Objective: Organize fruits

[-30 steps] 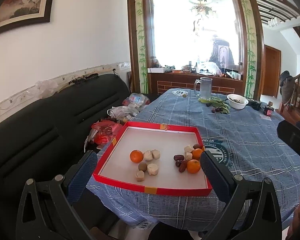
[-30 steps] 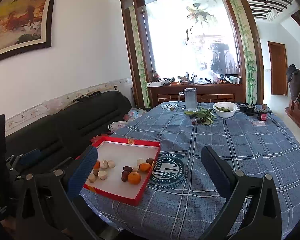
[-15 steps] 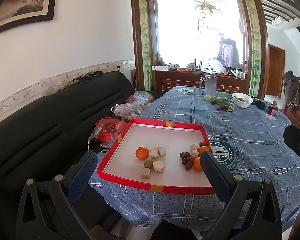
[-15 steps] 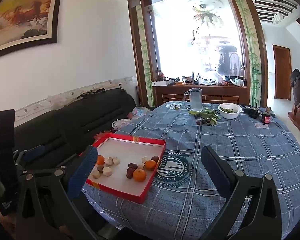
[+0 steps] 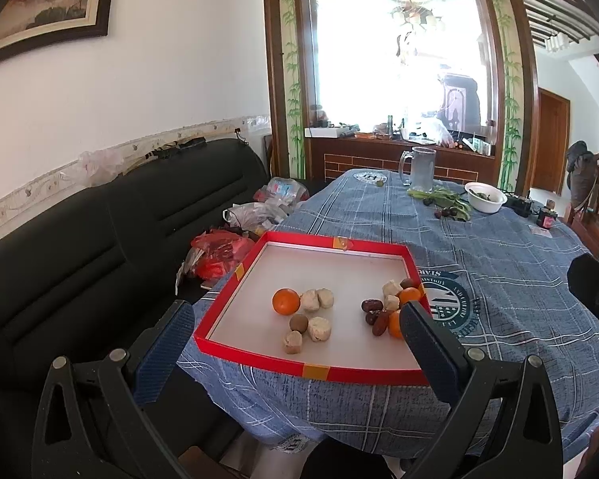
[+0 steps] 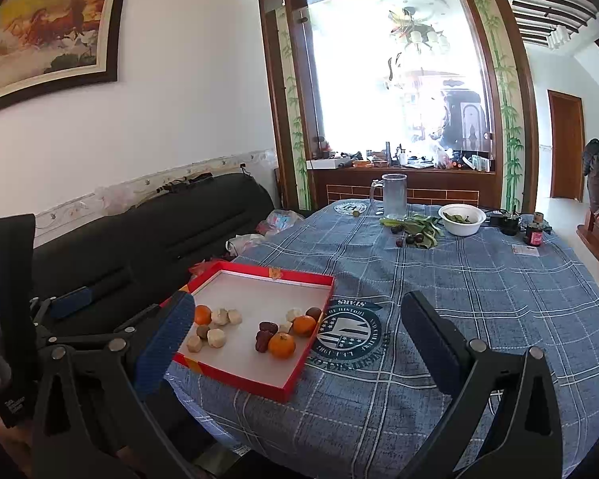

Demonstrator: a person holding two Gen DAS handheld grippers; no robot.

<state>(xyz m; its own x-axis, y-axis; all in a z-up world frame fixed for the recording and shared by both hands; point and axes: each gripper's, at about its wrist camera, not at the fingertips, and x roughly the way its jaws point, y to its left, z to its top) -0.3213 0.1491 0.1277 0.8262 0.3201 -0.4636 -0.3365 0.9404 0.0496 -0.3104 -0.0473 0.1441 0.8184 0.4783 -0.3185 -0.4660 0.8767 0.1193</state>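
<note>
Blue-padded, the left tool (image 5: 295, 343) and the right tool (image 6: 295, 339) both hang with jaws wide apart and nothing between them, short of the surface (image 6: 479, 299). Over the last second both have pulled back slightly, so the red tray (image 5: 311, 369) sits farther off. It lies at 12 o'clock of the left tool and 10 o'clock of the right. Inside, the oranges (image 5: 286, 301), dates (image 5: 373, 311) and pale pieces (image 5: 319, 328) lie untouched in two loose clusters; sorting likely has not begun.
</note>
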